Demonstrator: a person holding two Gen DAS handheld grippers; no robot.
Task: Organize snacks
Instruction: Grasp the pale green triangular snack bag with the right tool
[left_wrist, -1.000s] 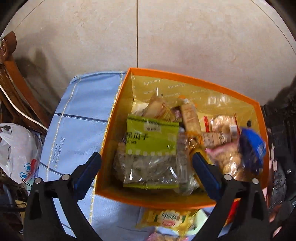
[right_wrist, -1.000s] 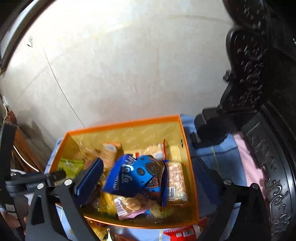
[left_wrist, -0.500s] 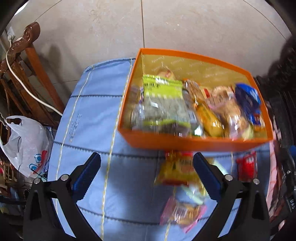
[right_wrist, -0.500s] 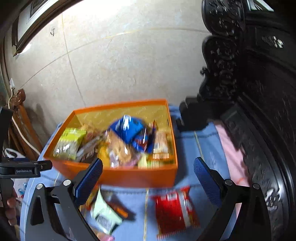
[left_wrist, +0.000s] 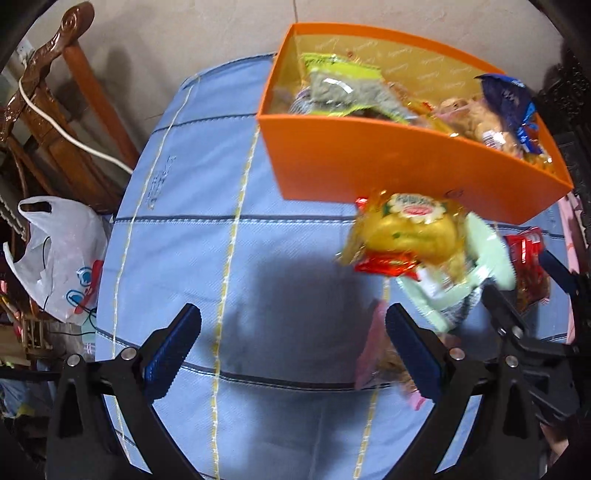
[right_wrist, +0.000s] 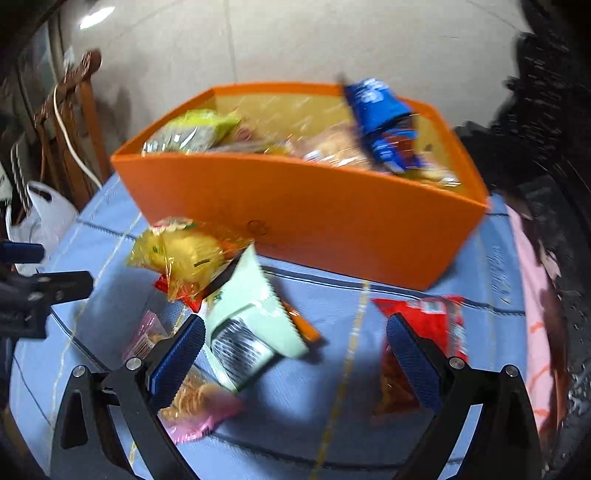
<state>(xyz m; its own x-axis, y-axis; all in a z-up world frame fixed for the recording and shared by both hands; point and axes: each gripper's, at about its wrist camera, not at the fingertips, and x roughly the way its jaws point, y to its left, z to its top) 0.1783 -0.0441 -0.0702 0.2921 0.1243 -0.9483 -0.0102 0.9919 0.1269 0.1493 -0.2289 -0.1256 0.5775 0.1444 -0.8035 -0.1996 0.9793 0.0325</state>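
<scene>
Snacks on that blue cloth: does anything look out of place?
Yes. Four packets lie loose outside the orange box: a yellow bag overlapping a pale green packet, a pink packet and a red packet. A blue bag pokes above the box's rim.

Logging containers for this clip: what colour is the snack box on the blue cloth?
The snack box is orange outside, yellow inside; the right wrist view shows it best.
</scene>
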